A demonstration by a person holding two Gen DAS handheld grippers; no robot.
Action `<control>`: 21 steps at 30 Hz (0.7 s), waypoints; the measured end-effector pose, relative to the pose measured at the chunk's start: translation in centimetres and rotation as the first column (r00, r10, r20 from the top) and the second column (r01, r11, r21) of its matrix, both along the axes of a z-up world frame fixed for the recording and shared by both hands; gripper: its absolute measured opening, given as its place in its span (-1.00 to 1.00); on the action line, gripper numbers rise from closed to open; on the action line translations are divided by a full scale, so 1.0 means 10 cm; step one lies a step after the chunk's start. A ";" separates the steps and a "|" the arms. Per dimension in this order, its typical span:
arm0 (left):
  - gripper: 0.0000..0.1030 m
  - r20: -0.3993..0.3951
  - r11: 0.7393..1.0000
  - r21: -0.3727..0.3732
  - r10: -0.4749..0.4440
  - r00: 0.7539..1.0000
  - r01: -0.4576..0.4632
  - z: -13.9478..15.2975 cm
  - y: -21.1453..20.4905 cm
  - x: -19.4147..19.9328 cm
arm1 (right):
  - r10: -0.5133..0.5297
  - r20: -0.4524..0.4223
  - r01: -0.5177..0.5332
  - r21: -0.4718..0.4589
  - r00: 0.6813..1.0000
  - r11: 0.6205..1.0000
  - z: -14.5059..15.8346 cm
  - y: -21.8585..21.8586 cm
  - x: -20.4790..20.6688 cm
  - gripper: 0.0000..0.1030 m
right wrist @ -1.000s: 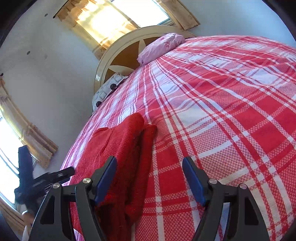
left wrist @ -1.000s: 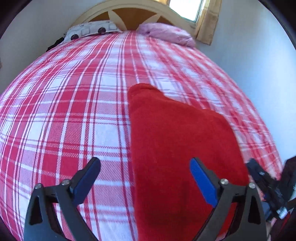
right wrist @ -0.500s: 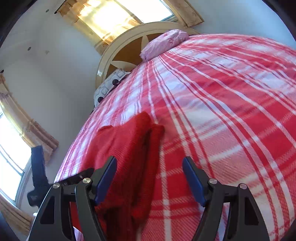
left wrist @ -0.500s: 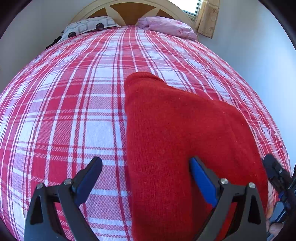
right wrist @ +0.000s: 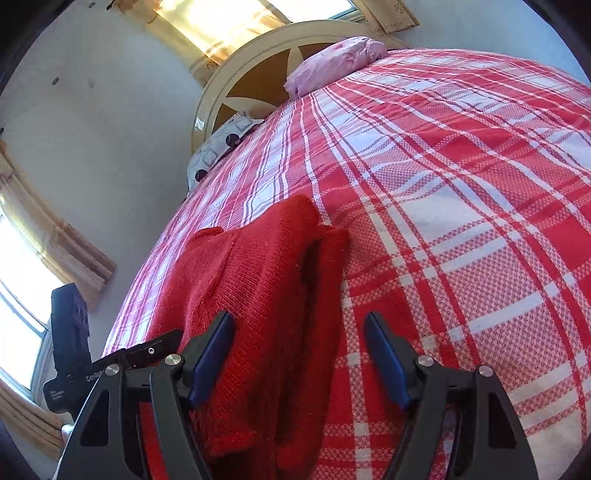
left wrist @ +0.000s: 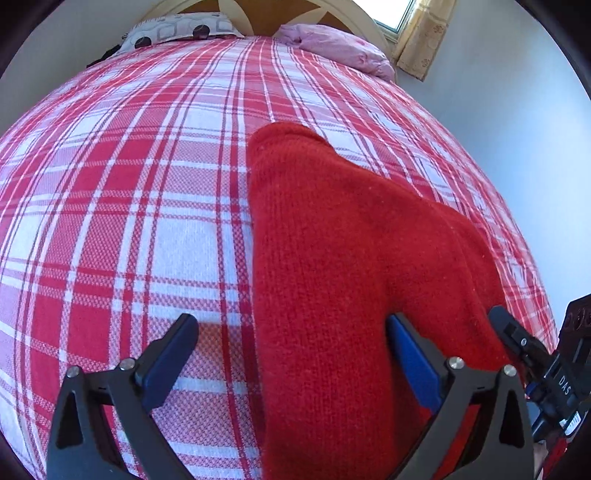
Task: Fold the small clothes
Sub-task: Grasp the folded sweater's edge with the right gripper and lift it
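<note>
**Folding the little red knit: partway there, nothing in either grip**

Starting from our fingers: the left gripper (left wrist: 291, 354) has its blue-padded jaws opening right now, about as wide as they go. The left edge of the red knitted garment (left wrist: 351, 258) lies between them, but the pads aren't pressing on it, so no grip there. Our right gripper (right wrist: 299, 354) has its jaws apart too, hovering low over the other side of the same garment (right wrist: 266, 314), with one pad above the knit and the other above the bedspread. It isn't clamped on anything either.

Moving outward, the garment lies flat on the red and white plaid bedspread (left wrist: 129, 184), near the bed's edge on the wall side. From the right wrist view we can see at least two layers: a long narrow strip stacked along the side next to the main body, with a dark crease between them. So our guess is that one lengthwise fold is done. From the left wrist view it looks smooth and tapers to a rounded end pointing toward the headboard.

What's left, as far as we can judge: it's still a long shape, so probably a fold end to end, then tidying. We can't tell whether any other clothes are waiting, since none show up. Farther up are a pink pillow (left wrist: 332, 48) and a grey patterned pillow (left wrist: 177, 33) by the cream wooden headboard (right wrist: 236, 92).
</note>
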State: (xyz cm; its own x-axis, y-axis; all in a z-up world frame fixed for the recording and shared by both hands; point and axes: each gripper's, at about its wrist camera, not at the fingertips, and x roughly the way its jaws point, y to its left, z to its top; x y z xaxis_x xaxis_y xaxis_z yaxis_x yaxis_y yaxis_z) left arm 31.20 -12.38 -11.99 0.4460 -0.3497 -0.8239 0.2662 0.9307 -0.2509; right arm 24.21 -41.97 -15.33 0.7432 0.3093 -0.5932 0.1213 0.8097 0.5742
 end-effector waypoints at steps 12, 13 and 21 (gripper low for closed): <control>1.00 0.036 1.000 0.018 -0.016 0.999 0.015 0.00 -0.09 -0.01 | 0.028 -0.062 -0.032 -0.053 0.998 0.998 0.00 0.18 0.20 0.41; 1.00 0.037 1.000 0.018 -0.018 0.999 0.017 0.00 -0.09 -0.01 | 0.031 -0.063 -0.034 -0.058 0.998 0.998 0.00 0.20 0.21 0.26; 0.35 0.072 0.997 -0.019 -0.071 0.995 0.073 0.07 -0.17 -0.12 | 0.058 0.011 -0.058 0.026 0.998 0.998 -0.05 0.15 0.10 -0.24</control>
